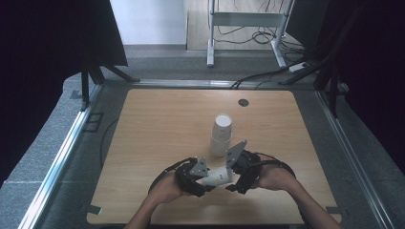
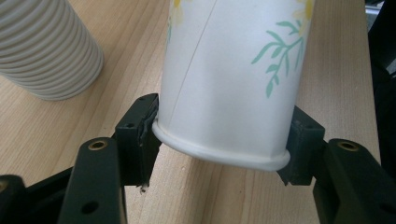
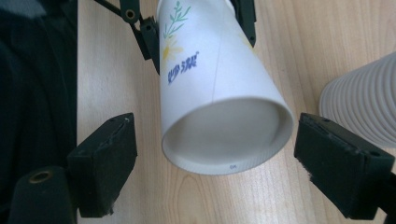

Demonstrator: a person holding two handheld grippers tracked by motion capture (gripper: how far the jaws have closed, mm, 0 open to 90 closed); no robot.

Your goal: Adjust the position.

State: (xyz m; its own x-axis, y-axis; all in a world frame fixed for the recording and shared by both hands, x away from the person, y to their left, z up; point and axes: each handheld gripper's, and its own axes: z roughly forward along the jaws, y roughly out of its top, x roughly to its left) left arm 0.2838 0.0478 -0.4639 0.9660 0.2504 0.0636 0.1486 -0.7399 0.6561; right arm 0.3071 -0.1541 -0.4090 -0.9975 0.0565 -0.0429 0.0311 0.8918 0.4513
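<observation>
So the left claw (image 2: 219,140) is gripping a white paper cup (image 2: 229,79) with a flower print by its rim end, holding it on its side just above the bench (image 1: 157,138), near the person's edge. The right claw (image 3: 215,158) is sitting wide open around the cup's base end, pads not touching it. A stack of paper cups (image 1: 221,135) is standing upside down just behind.
</observation>
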